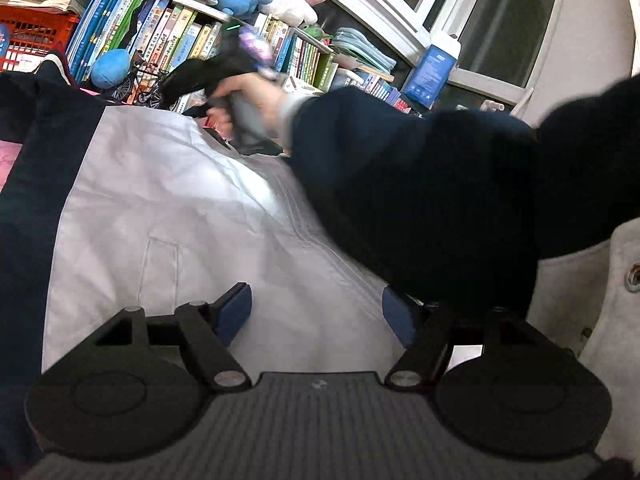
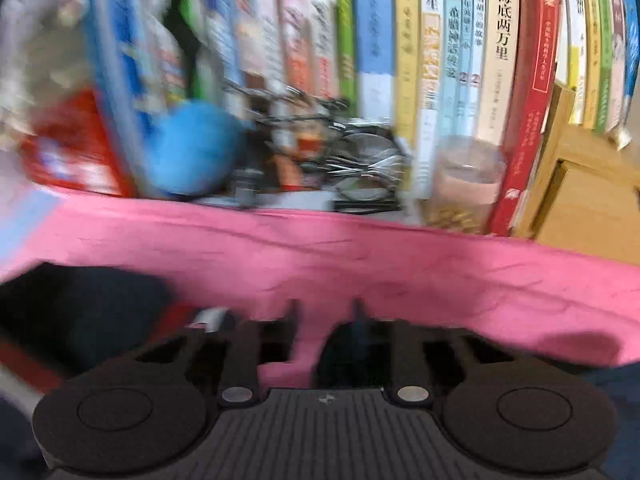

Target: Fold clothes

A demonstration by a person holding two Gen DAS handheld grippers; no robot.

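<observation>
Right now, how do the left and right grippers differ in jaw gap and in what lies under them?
The left gripper stands wide open over the white and navy jacket; the right gripper shows a narrower gap over the pink cloth. The left view is sharp; the right is blurred. Neither grips anything.

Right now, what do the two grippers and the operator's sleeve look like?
Left gripper: black linkage arms, silver pivot pins, two round black discs, ribbed grey body, dark blue pads. Right gripper: same black build, blurred. The sleeve is dark navy with a pale grey cuff.
</observation>
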